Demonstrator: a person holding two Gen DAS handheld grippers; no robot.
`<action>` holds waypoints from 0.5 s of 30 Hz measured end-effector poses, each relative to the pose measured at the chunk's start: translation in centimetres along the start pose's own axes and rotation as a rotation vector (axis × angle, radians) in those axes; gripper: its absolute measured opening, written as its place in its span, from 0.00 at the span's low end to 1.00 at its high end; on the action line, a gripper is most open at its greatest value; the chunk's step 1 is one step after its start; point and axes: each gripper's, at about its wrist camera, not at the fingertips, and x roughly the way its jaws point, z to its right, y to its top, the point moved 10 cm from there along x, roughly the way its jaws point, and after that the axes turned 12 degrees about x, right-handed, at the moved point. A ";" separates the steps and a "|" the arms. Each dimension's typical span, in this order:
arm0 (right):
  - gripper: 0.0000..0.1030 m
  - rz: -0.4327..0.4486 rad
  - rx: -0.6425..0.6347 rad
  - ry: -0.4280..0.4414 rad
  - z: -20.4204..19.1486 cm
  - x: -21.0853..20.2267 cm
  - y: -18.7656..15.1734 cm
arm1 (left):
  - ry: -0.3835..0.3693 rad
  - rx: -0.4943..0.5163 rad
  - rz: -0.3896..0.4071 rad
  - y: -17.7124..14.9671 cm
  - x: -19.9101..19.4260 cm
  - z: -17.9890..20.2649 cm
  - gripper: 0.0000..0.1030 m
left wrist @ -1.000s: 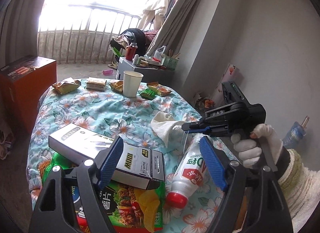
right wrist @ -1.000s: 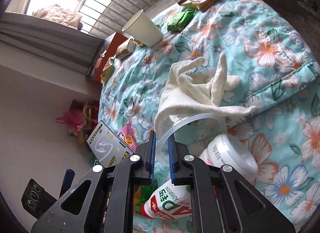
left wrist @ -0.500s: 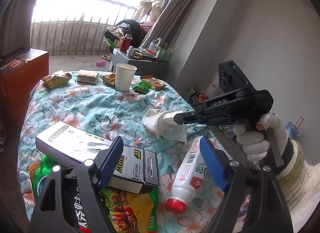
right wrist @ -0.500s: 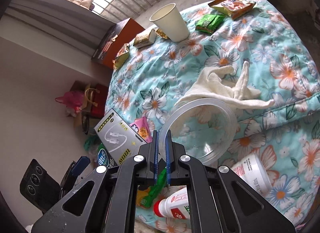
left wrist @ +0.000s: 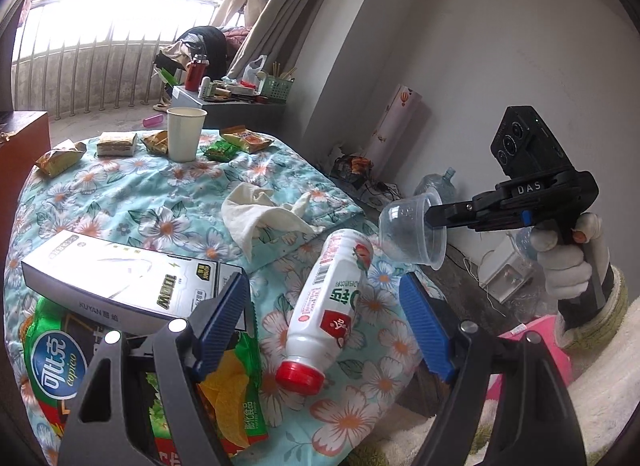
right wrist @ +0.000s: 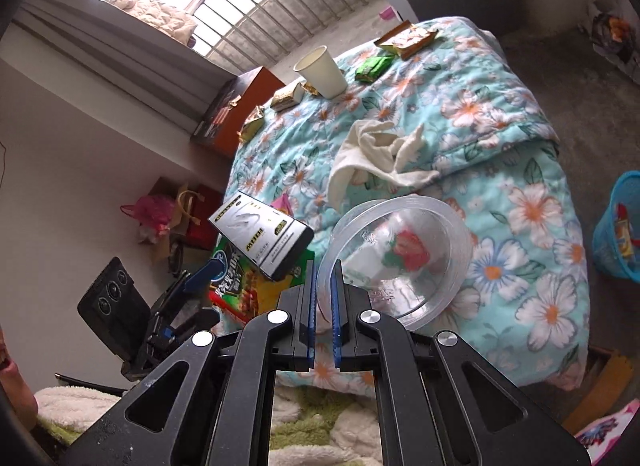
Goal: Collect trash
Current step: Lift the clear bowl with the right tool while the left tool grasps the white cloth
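The clear plastic cup (left wrist: 414, 230) hangs in the air off the near right corner of the bed, pinched by its rim between the tight jaws of the right gripper (right wrist: 324, 286), which a white-gloved hand (left wrist: 566, 262) holds by the handle. Seen from the right wrist, the cup (right wrist: 400, 258) tilts away from the fingers, its open mouth facing the camera, with the blue pads closed on a thin piece of the wall. It is clear of the bedding and touches nothing else.

Just below and beside it, a white drink bottle with a red cap (left wrist: 330, 310) lies on its side on the floral quilt (left wrist: 132, 189). The left gripper (left wrist: 324, 322) hovers low over that bottle with its blue pads spread wide, holding nothing; one pad is near the bottle's left, the other to its right.

To the left, a white and black charger box (left wrist: 120, 280) rests on top of a green crisp bag (left wrist: 224, 378). A crumpled cream cloth (left wrist: 264, 215) lies in the middle of the quilt. Toward the far end stands a paper cup (left wrist: 185, 133), upright, with several snack wrappers around it: a green one (left wrist: 221, 150), an orange one (left wrist: 246, 138) and a yellowish one (left wrist: 60, 157).

On the floor to the right of the bed, in the right wrist view, a blue mesh basket (right wrist: 616, 225) holds some litter.
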 end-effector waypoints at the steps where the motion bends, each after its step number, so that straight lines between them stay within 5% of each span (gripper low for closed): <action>1: 0.05 -0.011 0.006 -0.018 0.8 0.0 -0.7 | -0.008 -0.001 -0.015 -0.4 0.3 0.4 0.74; 8: 0.10 -0.104 0.038 -0.130 4.8 4.3 -2.6 | 0.034 0.015 -0.078 -2.5 1.8 1.7 0.74; 15: 0.44 -0.091 0.007 -0.122 4.3 5.6 -1.5 | 0.060 -0.027 -0.089 -2.8 2.5 2.3 0.74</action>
